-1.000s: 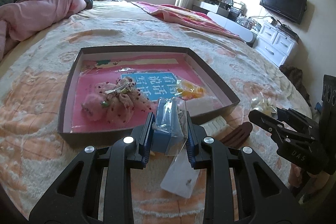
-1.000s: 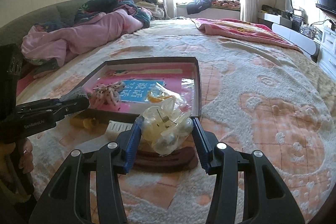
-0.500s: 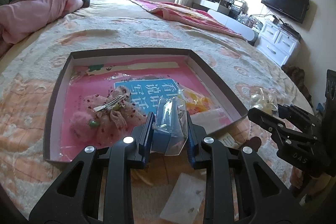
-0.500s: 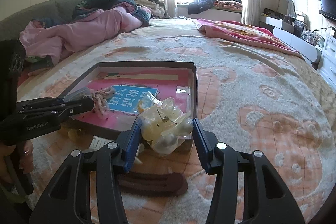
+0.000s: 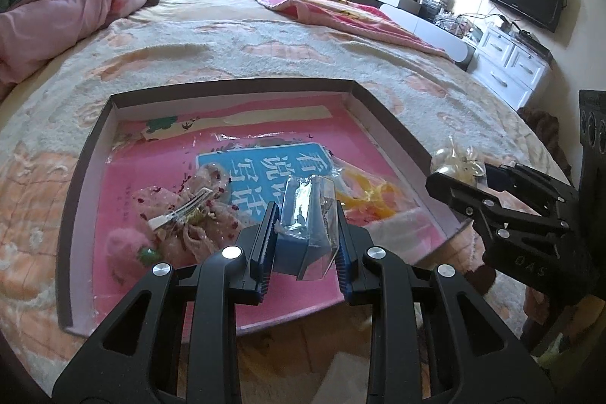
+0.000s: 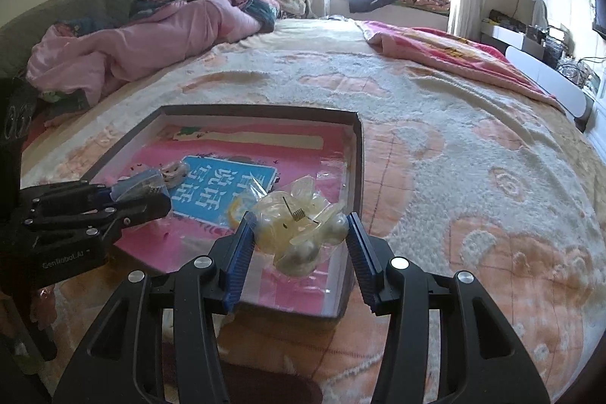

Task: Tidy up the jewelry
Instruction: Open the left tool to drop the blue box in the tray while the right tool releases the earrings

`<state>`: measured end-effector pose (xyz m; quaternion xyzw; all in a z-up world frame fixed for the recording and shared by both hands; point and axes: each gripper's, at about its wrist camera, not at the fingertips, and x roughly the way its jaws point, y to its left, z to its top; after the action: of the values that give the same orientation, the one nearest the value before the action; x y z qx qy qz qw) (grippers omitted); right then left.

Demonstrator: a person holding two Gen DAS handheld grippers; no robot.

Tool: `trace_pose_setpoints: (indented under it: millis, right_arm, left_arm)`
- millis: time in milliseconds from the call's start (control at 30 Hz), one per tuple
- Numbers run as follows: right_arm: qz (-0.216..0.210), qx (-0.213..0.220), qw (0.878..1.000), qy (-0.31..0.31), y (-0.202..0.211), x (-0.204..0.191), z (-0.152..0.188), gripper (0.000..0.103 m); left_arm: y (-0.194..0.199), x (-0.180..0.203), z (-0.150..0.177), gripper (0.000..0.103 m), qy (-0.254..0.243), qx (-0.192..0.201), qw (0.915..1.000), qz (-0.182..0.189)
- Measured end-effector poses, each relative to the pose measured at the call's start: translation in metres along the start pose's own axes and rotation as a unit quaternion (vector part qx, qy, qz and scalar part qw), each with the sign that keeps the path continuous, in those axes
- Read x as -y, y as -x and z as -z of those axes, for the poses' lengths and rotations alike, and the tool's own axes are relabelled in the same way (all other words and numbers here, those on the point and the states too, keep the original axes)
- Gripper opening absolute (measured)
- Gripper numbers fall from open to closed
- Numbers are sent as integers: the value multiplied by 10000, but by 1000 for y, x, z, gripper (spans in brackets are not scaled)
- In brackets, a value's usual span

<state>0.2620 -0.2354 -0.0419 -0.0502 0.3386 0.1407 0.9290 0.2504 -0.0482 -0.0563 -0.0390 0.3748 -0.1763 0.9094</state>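
A shallow brown box (image 5: 394, 124) with a pink liner lies on the bed; it also shows in the right wrist view (image 6: 358, 154). My left gripper (image 5: 303, 241) is shut on a small blue box in a clear bag (image 5: 303, 218), held over the brown box's near part. My right gripper (image 6: 299, 237) is shut on a clear bag of pearl hair clips (image 6: 303, 226), held above the brown box's near right corner. Inside the box lie a pink fabric hair piece with a metal clip (image 5: 178, 211), a blue card (image 5: 261, 165) and a yellow item in a bag (image 5: 367, 192).
The box sits on a peach and cream fleece blanket (image 6: 473, 158). A pink quilt (image 6: 132, 52) is heaped at the far left. A clear bag (image 5: 356, 373) and a dark brown clip (image 6: 288, 390) lie on the blanket near me. A white dresser (image 5: 511, 63) stands right.
Both grippers have moved forward with their bags, from in front of the brown box to over its near part. The items on the blanket have dropped behind.
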Motion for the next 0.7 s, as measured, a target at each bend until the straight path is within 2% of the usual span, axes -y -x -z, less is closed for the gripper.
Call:
trace_pose_setpoints:
  millis: [367,700]
  right_arm:
    - [-135,-320,9991,226,-35,1,-16,46]
    - [-162,-513,9979,362,-53,-3,-15,47]
  left_arm:
    - [-20,-5,-4,20,46,-216,9997,-117]
    - [-32,-9,-4,20,124,-415,9989,-156]
